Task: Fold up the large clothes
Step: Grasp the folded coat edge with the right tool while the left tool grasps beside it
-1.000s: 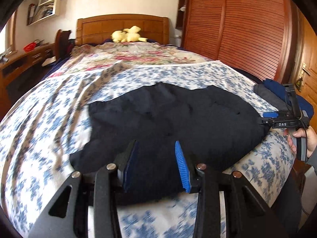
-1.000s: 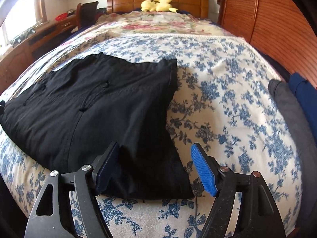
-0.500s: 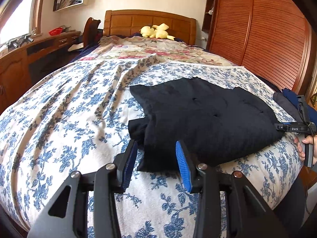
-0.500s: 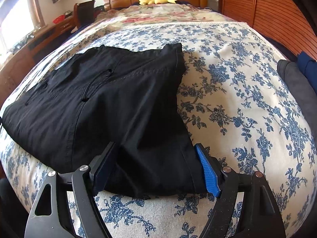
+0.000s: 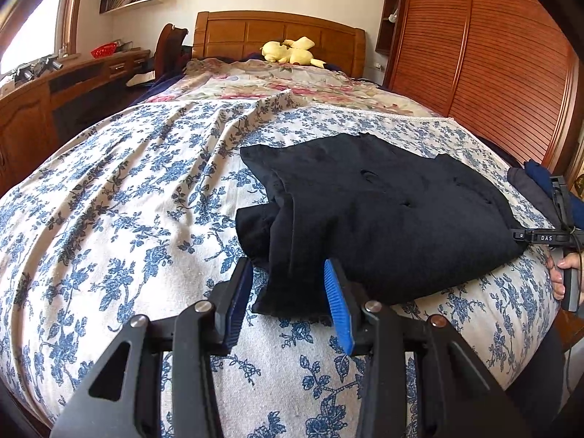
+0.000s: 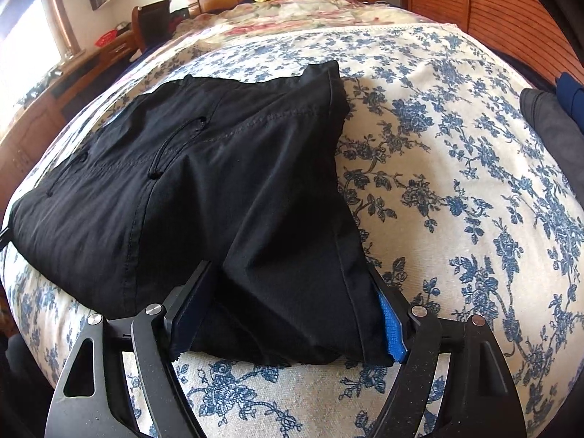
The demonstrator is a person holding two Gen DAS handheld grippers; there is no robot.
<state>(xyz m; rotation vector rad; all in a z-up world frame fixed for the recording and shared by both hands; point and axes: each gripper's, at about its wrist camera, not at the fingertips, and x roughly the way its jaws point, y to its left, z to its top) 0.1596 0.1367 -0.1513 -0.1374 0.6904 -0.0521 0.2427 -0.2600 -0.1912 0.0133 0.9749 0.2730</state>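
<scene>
Both grippers, left gripper (image 5: 288, 292) and right gripper (image 6: 288, 323), straddle black garment (image 6: 204, 182) corners.

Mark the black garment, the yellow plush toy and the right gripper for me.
black garment (image 6: 204, 182), right wrist view, on its flat top panel.
yellow plush toy (image 5: 290, 51), left wrist view, on its body.
right gripper (image 6: 288, 321), right wrist view, midway between its fingertips.

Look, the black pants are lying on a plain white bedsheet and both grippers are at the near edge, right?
Not quite: the bedsheet is white with blue flowers, as the right wrist view shows. The black pants do lie on it, with the left gripper and right gripper at their near edge.
</scene>
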